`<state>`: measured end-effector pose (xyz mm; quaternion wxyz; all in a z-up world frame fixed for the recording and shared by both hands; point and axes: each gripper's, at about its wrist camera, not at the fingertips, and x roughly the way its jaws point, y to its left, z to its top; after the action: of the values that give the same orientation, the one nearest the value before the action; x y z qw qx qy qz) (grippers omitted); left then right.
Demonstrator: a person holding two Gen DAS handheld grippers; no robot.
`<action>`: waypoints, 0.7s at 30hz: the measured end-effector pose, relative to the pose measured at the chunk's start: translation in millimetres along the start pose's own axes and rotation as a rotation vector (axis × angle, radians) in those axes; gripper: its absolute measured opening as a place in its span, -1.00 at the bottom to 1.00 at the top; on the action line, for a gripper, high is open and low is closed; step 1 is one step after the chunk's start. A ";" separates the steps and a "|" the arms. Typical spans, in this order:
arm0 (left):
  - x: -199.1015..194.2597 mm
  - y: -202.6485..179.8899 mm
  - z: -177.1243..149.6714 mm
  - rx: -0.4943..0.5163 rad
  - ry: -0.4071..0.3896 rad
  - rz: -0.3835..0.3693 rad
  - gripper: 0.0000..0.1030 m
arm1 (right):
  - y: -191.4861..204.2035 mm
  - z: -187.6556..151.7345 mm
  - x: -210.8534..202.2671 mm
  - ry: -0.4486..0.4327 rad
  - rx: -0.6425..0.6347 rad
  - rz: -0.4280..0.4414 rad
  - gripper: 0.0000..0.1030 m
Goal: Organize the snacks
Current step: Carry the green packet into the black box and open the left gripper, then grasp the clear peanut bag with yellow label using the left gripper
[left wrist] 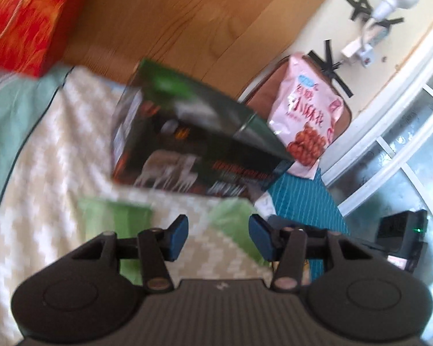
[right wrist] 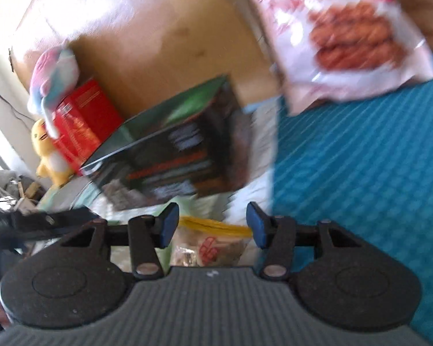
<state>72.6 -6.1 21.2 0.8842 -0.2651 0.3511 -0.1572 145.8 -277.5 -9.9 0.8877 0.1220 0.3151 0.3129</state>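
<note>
A dark box with a green top [left wrist: 187, 144] stands on the patterned bedcover [left wrist: 57, 144]; it also shows in the right wrist view [right wrist: 182, 150]. A pink snack bag [left wrist: 309, 115] leans behind it on a brown cushion, and shows large in the right wrist view [right wrist: 343, 34]. Green packets [left wrist: 115, 216] lie just ahead of my left gripper [left wrist: 218, 236], which is open and empty. My right gripper [right wrist: 212, 227] is open and empty above a clear packet with a yellow strip [right wrist: 210, 245].
A red box [left wrist: 26, 20] stands at the far left against the wooden headboard [left wrist: 173, 14]; in the right wrist view the red box [right wrist: 83, 127] has plush toys [right wrist: 52, 77] beside it. A teal striped cloth [right wrist: 360, 173] covers the right side. A window and black device [left wrist: 401, 230] are right.
</note>
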 end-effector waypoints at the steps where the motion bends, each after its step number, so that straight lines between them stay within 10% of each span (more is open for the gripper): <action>1: -3.3 2.3 -3.3 -0.006 -0.001 0.008 -0.08 | 13.4 -4.0 3.4 0.004 -0.038 0.009 0.07; 10: -60.2 23.6 -34.0 -0.052 -0.044 -0.002 -0.05 | 120.4 -57.0 13.4 0.137 -0.423 0.217 0.07; 21: -86.8 -0.7 -42.8 -0.022 -0.059 -0.124 -0.01 | 78.7 -70.5 -69.2 -0.094 -0.386 0.005 0.28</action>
<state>-18.7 18.3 42.1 0.8797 -0.3007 0.3096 -0.1998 21.4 -259.0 1.7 0.9075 -0.0351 0.2072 0.3637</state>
